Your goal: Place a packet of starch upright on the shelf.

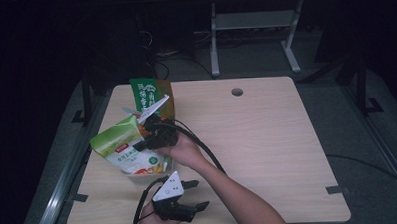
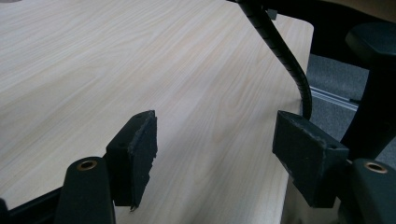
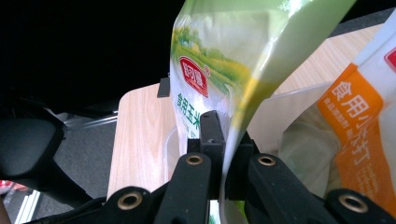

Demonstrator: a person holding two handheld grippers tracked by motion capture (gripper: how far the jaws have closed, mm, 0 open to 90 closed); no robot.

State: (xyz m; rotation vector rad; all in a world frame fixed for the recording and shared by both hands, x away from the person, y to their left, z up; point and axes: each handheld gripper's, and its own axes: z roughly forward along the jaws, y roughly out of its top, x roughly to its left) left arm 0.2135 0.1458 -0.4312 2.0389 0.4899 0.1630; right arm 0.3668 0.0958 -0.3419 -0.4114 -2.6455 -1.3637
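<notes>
Right gripper (image 3: 223, 154) pressed together on the lower edge of a green packet (image 3: 219, 60), film pinched thin between the 2 black jaws at lower centre of the right gripper view. In the high view, same gripper (image 1: 146, 135) left of centre, packet (image 1: 118, 142) slanting from upper right down to lower left, long axis diagonal, printed face up and toward the camera. Beneath it a clear tray (image 1: 138, 176), with an orange-labelled packet (image 3: 359, 126) at the right edge of the right gripper view (apparently inside the tray). Farther up-frame, a dark green bag (image 1: 151, 96) standing upright.

Left gripper (image 1: 189, 195) at bottom centre, spread wide, nothing between the jaws; bare tabletop (image 2: 140, 60) ahead of it.

Likely trouble: thin, slick film held at 1 edge only, so slipping out under its own sagging weight looks possible; also snagging on the tray rim, or tipping the tray, if lowered at this slant.
</notes>
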